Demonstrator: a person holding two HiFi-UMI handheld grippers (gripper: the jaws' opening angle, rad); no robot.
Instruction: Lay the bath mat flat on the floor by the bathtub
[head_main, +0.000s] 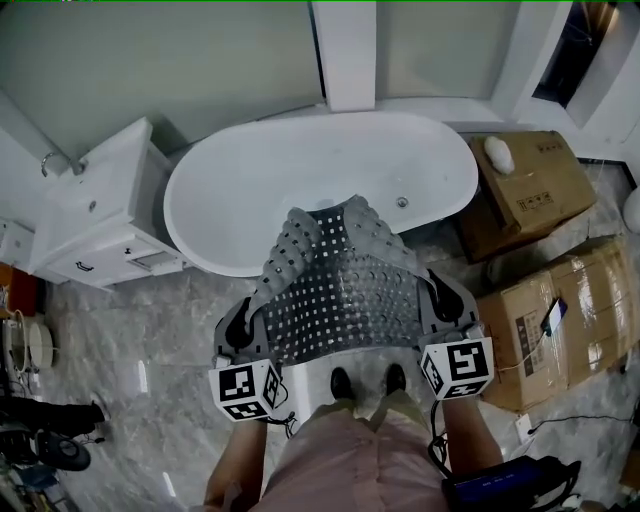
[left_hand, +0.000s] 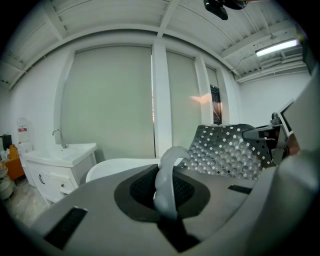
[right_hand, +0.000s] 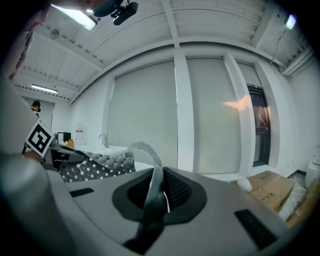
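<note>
Our left gripper (head_main: 243, 328) and right gripper (head_main: 443, 303) each pinch a bath mat (head_main: 345, 295) edge; its far edge curls above the bathtub (head_main: 220, 210) rim at twelve o'clock; open floor (head_main: 130, 340) at nine.

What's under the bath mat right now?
Held up by the left claw and right claw, the bath mat covers the near bathtub rim and floor; only shoes show beneath its edge.
</note>
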